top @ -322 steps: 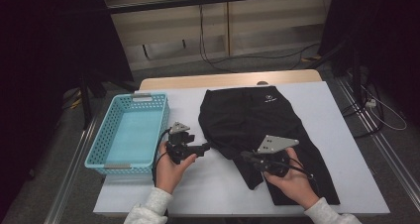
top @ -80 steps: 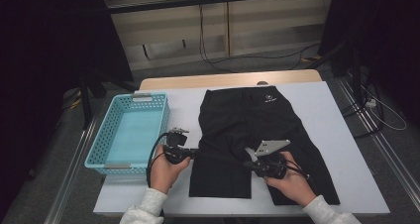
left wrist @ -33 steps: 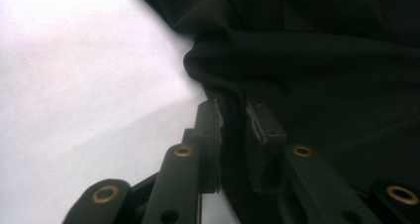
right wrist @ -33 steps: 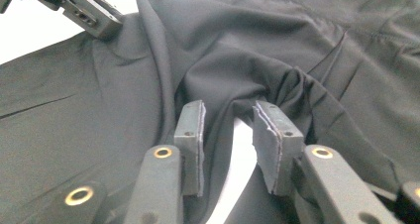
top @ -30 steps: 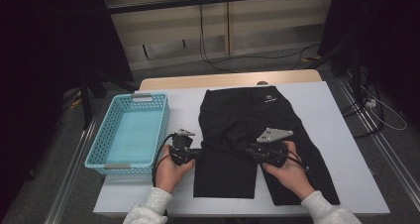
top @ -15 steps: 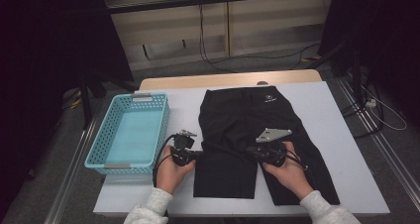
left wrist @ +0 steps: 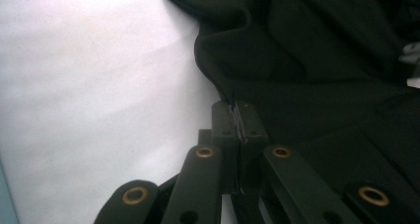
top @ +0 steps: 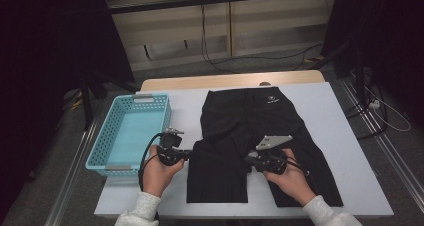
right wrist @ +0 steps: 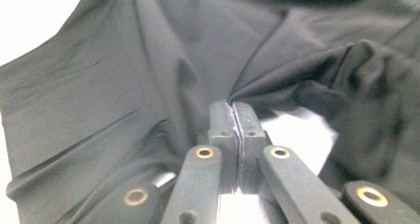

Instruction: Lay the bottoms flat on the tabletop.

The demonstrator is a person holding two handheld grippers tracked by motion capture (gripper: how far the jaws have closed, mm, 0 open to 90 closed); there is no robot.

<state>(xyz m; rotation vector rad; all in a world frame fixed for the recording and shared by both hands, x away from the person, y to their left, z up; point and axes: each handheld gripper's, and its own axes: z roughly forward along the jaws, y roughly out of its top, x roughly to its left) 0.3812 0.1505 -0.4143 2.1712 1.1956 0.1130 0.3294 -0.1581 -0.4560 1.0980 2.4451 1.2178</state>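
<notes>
A pair of black shorts (top: 260, 121) lies spread on the white table (top: 345, 121), waistband at the far side. My left gripper (top: 192, 154) points right at the outer edge of the shorts' left leg. In the left gripper view its jaws (left wrist: 239, 107) are shut on that fabric edge (left wrist: 317, 60). My right gripper (top: 247, 159) points left over the middle of the shorts. In the right gripper view its jaws (right wrist: 233, 105) are shut on a pinched fold of black cloth (right wrist: 124, 85). The cloth runs taut between the two grippers.
A light blue plastic basket (top: 102, 158) stands at the table's left side, close beside my left hand. Bare white table lies to the right of the shorts and along the front edge. Cables lie on the floor behind the table.
The shorts' left leg, bunched long ago, now lies spread toward the front edge. Over the last second both grippers closed on the cloth, and the left one lifted slightly with it.
</notes>
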